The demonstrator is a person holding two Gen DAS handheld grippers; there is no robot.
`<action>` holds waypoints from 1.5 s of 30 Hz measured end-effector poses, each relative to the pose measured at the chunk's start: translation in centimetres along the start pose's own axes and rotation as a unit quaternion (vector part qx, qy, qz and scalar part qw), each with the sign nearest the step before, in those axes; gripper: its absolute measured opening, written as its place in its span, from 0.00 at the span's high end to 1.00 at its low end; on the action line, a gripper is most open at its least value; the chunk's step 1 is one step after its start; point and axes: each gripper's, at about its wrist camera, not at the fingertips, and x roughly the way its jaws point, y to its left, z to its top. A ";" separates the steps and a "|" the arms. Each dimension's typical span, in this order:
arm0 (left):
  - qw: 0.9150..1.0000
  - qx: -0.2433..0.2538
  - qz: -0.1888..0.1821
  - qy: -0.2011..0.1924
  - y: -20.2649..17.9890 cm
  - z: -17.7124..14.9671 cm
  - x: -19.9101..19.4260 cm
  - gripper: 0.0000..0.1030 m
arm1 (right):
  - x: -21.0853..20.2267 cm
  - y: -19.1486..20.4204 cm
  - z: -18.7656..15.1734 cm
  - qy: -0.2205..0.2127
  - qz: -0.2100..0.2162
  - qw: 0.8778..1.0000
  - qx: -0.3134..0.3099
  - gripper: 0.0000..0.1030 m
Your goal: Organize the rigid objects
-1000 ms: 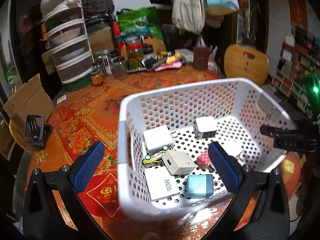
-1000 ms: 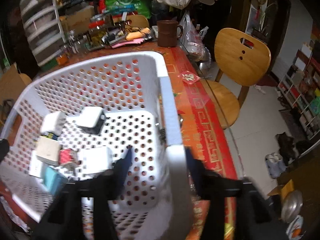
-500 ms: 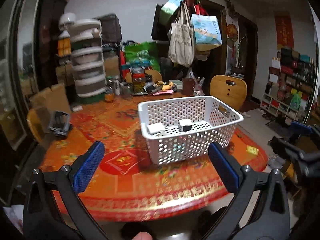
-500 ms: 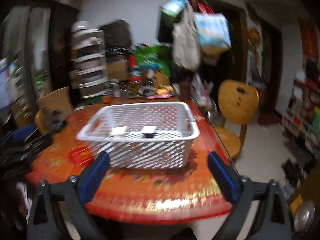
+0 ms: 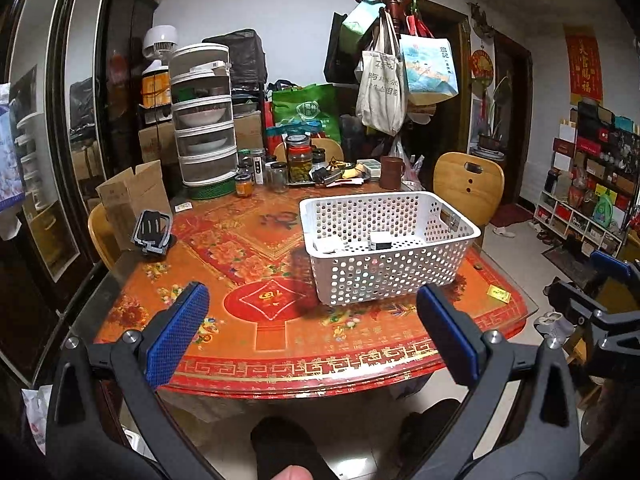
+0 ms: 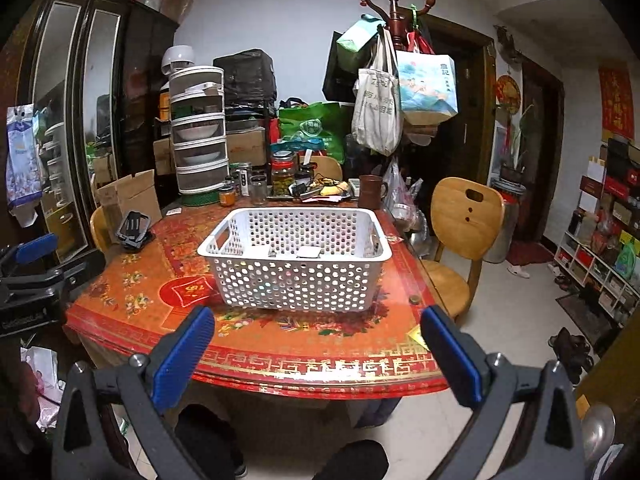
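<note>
Left wrist view: white perforated plastic basket (image 5: 390, 246) sits on the red floral table (image 5: 256, 320), small rigid blocks inside. Both the left hand-held gripper (image 5: 312, 336) and right hand-held gripper (image 6: 318, 354) gape empty, well short of the basket. Likely finished; keep clear.

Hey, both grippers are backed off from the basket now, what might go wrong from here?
1. The white basket sits near the right edge of the table; a nudge there might push it off.
2. Glass jars crowd the far side, so sliding the basket back could knock them.
</note>
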 end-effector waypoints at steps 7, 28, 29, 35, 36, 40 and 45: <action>1.000 0.011 -0.004 0.014 -1.2 -0.1 1.1 0.00 | 0.4 -0.3 -0.1 0.008 0.003 1.000 0.004 0.01; 0.999 0.014 -0.020 0.020 -1.5 0.0 0.8 0.00 | 0.6 -0.5 -0.2 0.012 0.001 1.000 0.003 0.01; 0.999 0.014 -0.020 0.021 -1.6 0.0 0.8 0.00 | 0.6 -0.5 -0.3 0.012 0.001 1.000 0.003 0.01; 0.999 0.013 -0.020 0.022 -1.7 -0.1 0.8 0.01 | 0.6 -0.5 -0.2 0.012 0.001 1.000 0.003 0.01; 0.999 0.013 -0.021 0.022 -1.6 -0.1 0.8 0.01 | 0.6 -0.5 -0.3 0.012 0.001 1.000 0.003 0.01; 0.999 0.013 -0.022 0.020 -1.7 -0.1 0.9 0.00 | 0.6 -0.4 -0.2 0.013 0.002 1.000 0.002 0.01; 0.999 0.013 -0.022 0.024 -1.8 -0.3 1.1 0.01 | 0.6 -0.4 -0.2 0.013 0.001 1.000 0.002 0.01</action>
